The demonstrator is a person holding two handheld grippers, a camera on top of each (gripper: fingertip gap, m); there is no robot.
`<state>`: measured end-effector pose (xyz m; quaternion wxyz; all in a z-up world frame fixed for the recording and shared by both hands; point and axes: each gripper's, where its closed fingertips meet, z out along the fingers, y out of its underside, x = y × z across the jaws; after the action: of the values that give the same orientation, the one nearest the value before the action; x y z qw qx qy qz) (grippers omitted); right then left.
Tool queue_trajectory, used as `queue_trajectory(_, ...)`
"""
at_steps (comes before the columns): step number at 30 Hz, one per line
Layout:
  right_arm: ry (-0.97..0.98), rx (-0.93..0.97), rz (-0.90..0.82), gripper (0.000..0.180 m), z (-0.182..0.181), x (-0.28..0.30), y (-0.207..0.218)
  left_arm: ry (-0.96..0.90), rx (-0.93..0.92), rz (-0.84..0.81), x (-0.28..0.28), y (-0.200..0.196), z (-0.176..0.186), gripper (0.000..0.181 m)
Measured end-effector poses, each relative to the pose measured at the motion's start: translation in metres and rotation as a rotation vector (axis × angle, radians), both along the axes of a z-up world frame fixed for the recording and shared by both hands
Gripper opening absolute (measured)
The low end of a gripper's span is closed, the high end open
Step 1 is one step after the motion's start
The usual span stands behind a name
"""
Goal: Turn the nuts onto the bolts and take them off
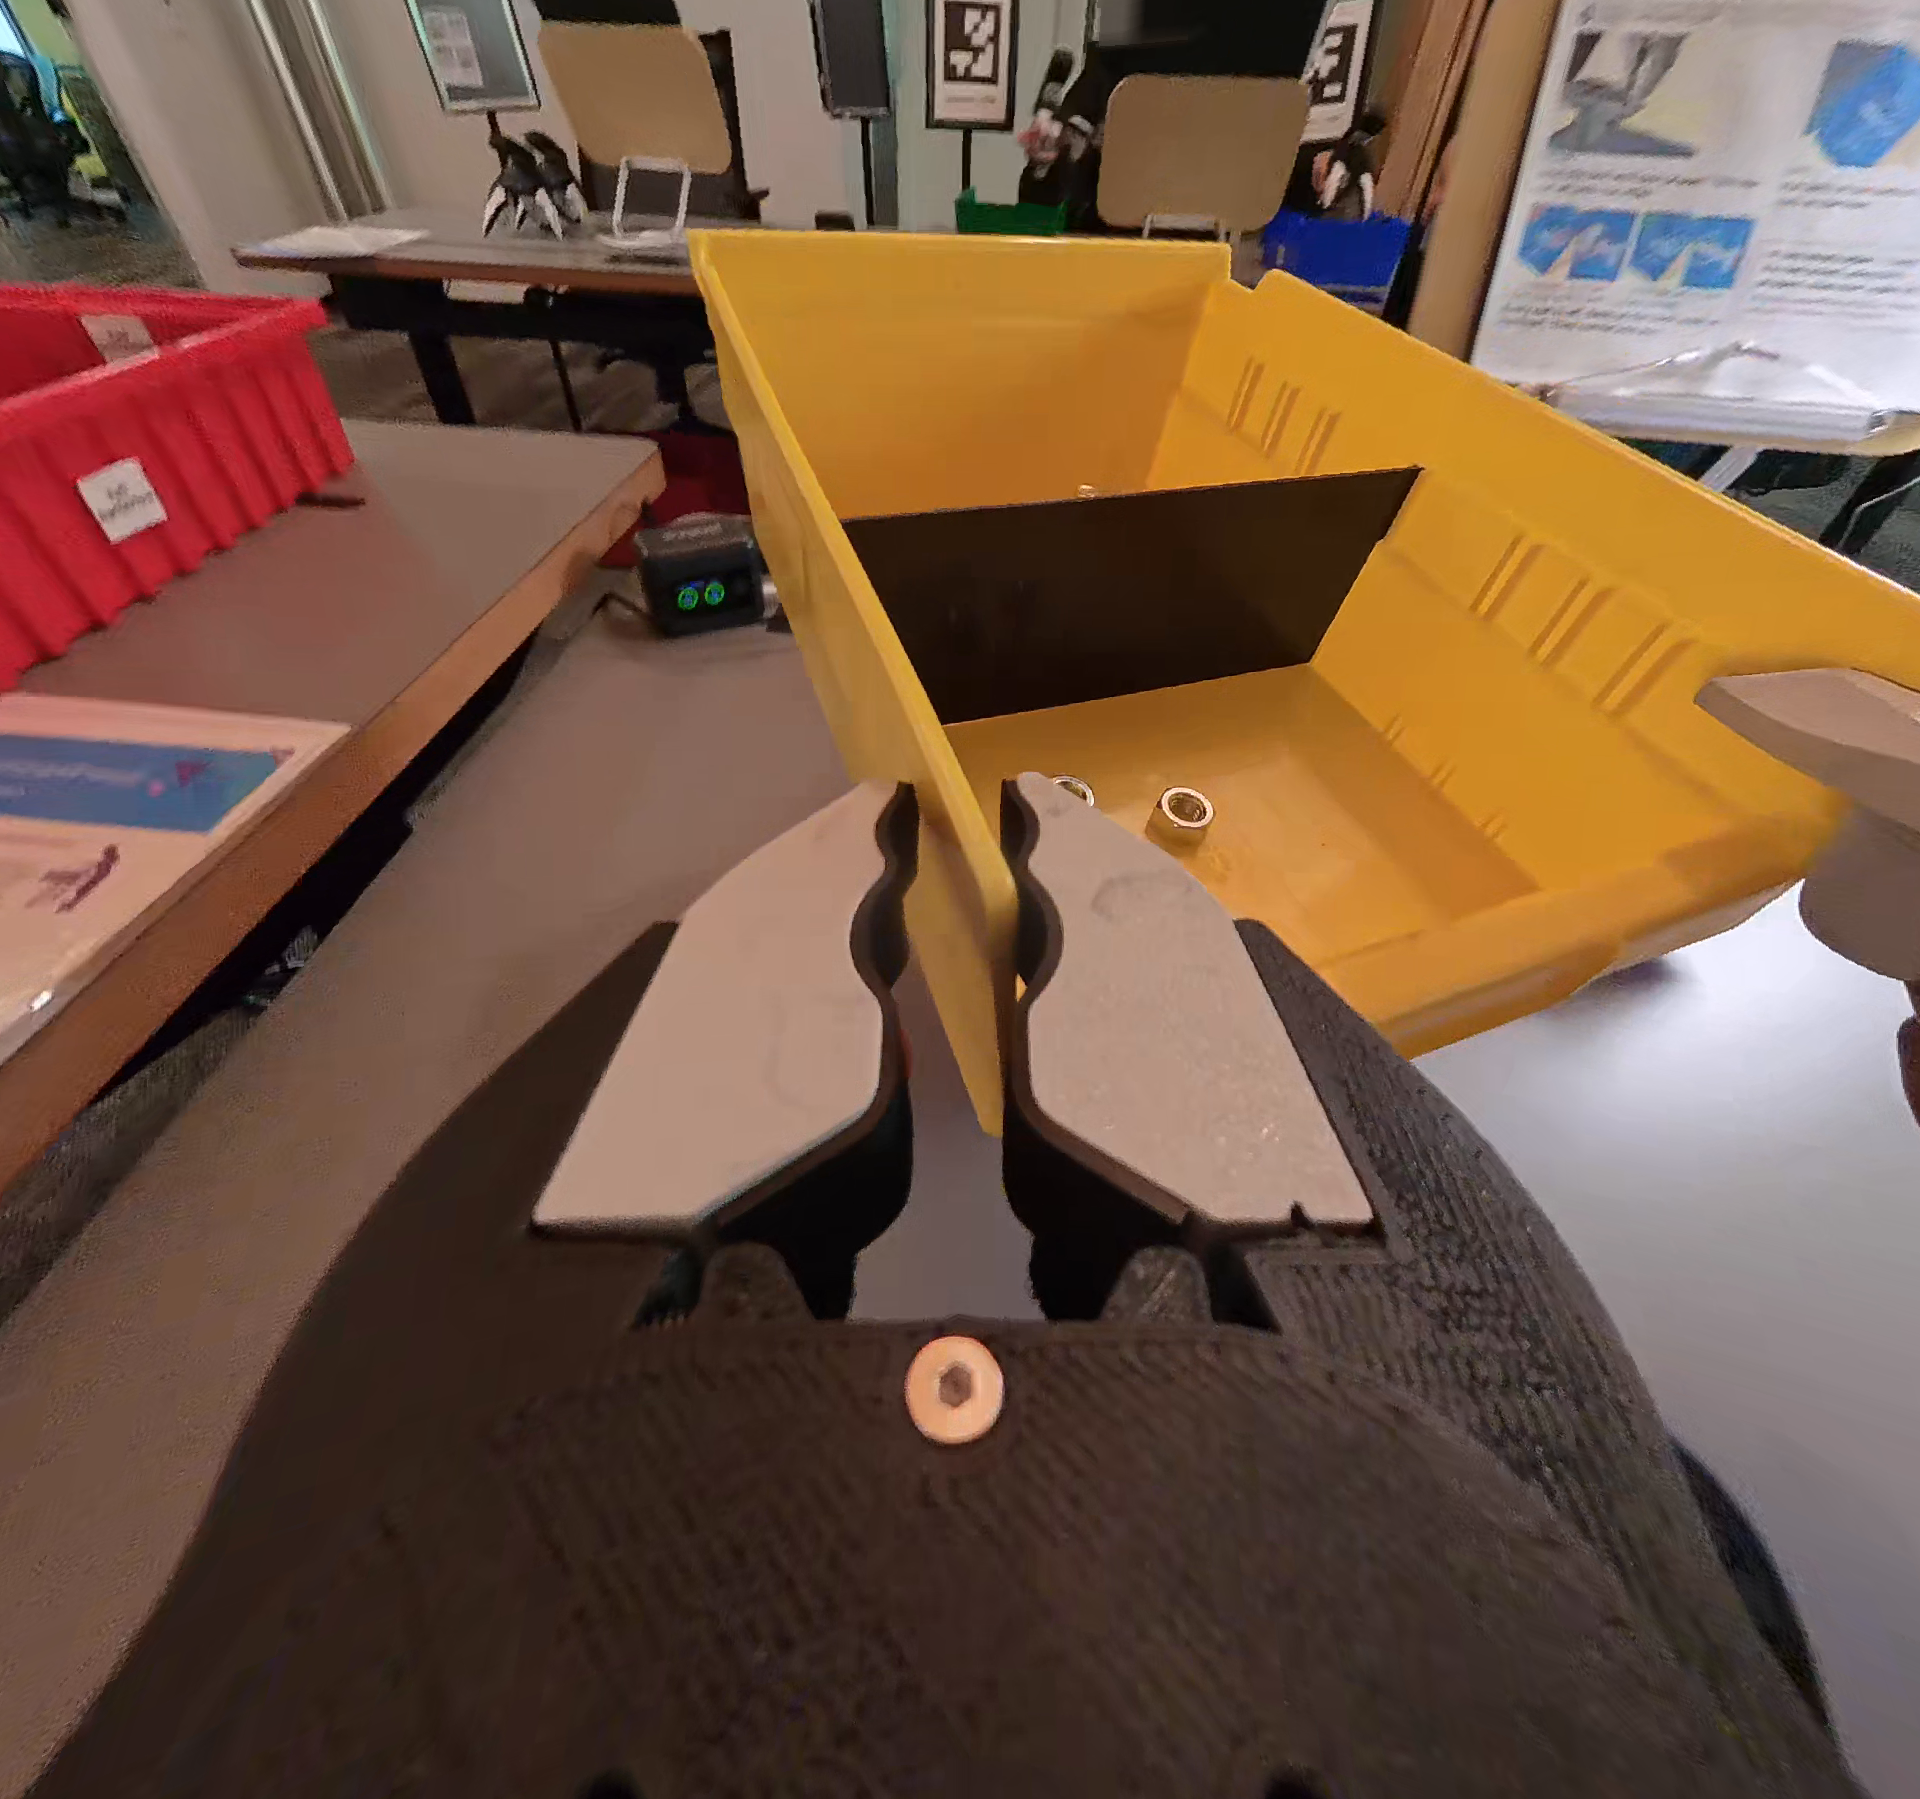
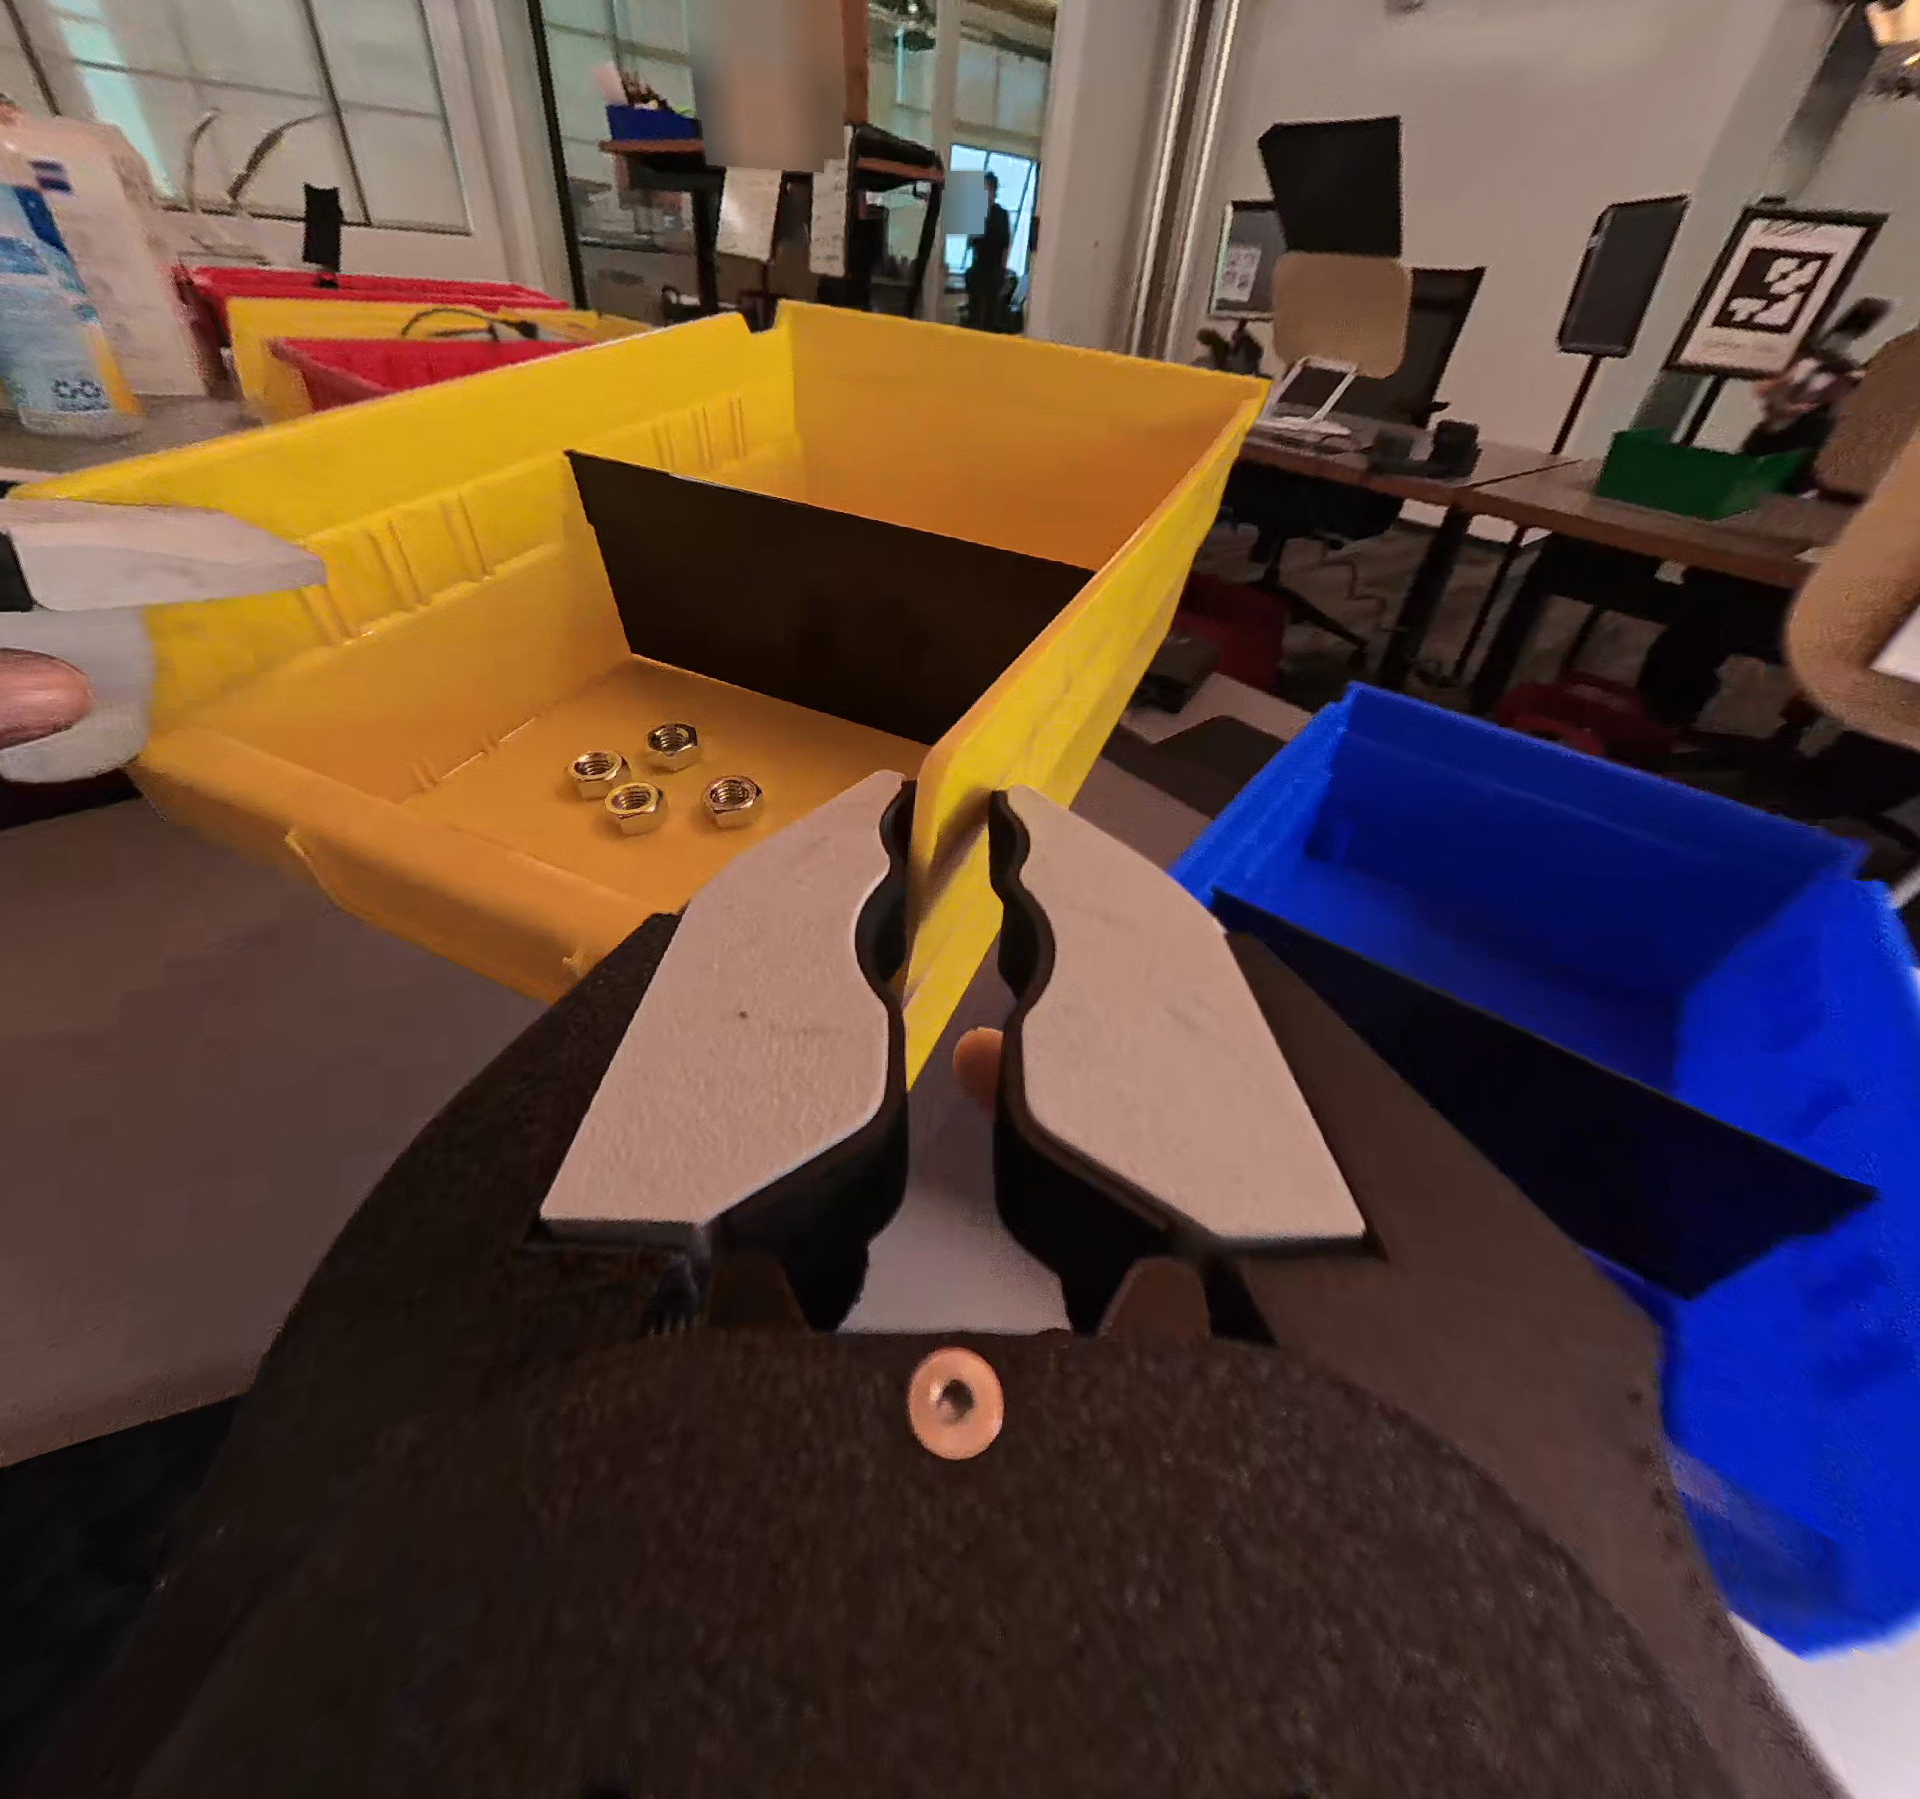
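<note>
The left gripper [image 1: 958, 819] and the right gripper [image 2: 948, 819] each had its jaws closed on a side wall of the yellow bin [image 2: 997, 419]. Four nuts [image 2: 665, 779] lay loose in its front compartment, above the desk [image 2: 187, 1022]. No bolts were visible, so I judge the threading had not begun.

Both wrist cameras sit close against the yellow bin [image 1: 1039, 378], facing inward. One looks from its left wall, one from its right; both share its nuts [image 2: 665, 778].
</note>
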<state>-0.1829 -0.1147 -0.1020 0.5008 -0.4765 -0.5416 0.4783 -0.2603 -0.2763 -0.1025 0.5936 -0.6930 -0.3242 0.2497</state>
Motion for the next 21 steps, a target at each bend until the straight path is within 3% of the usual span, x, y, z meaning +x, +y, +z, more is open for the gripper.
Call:
queue_trajectory(10, -0.156, -0.018, 0.032, 0.014, -0.096, -0.044, -0.003, -0.170, 0.005, 0.004, -0.041, -0.003, -0.104, 0.017)
queue_trajectory(15, -0.241, 0.012, 0.096, 0.018, -0.117, -0.044, 0.001, -0.165, 0.011, -0.014, -0.049, 0.006, -0.113, 0.020)
queue_trajectory(17, -0.258, -0.004, 0.172, 0.020, -0.107, -0.034, 0.003, -0.160, -0.004, -0.076, -0.046, 0.009, -0.110, 0.031)
queue_trajectory(21, -0.306, 0.086, 0.283, 0.032, -0.078, -0.001, 0.039, 0.025, -0.059, -0.119, -0.042, -0.006, -0.066, 0.039)
